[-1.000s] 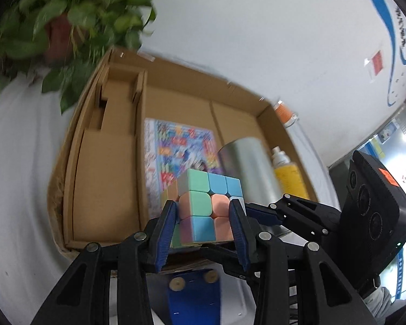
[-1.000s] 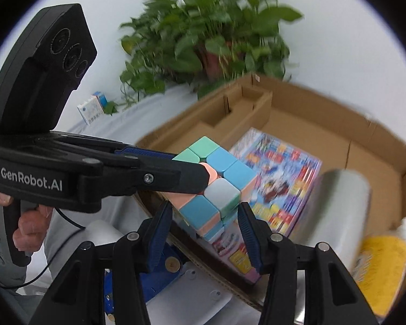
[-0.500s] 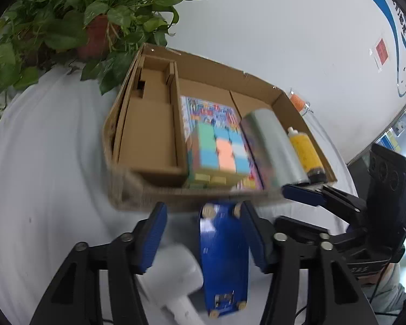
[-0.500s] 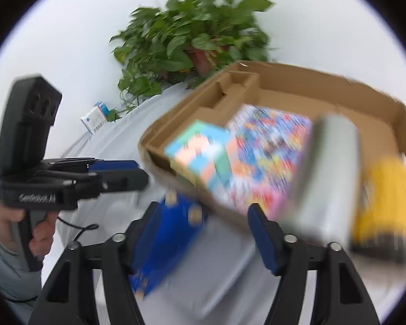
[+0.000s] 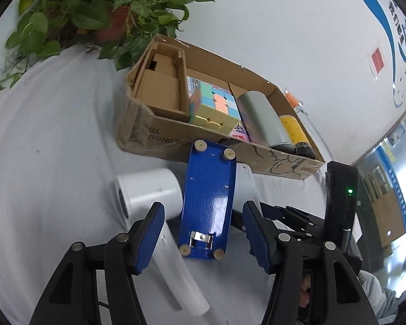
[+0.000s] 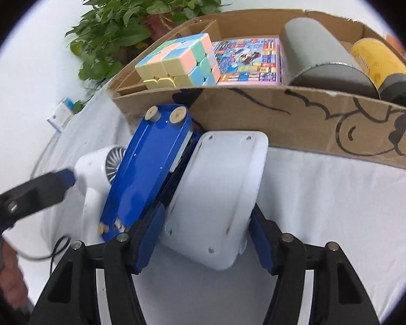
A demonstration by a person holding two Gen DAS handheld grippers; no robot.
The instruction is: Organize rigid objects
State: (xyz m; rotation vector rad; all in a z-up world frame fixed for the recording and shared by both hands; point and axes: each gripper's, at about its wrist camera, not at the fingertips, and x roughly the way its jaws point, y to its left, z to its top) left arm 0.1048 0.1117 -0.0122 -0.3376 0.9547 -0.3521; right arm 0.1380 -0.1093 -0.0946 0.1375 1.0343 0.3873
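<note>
1. Pastel cube (image 5: 215, 107) sits in cardboard box (image 5: 159, 138) beside silver cylinder (image 5: 259, 116).
2. Left claw (image 5: 203, 234) open, empty, over blue stapler (image 5: 207, 203) on the surface.
3. Right claw (image 6: 203, 239) closing around white device (image 6: 219, 189); pads not visibly pressing.
4. Risk: stapler leans against the device; lifting either could topple it onto white hair dryer (image 5: 151, 197).

Not much readable here. The cardboard box (image 5: 159, 135) has black print on its front wall near the left corner: "WALL" and under it something like "HANGING TISS...", cut off. Near the right corner there's print starting "10", unreadable. The blue characters on the wall sign (image 5: 403, 27) are too warped.
</note>
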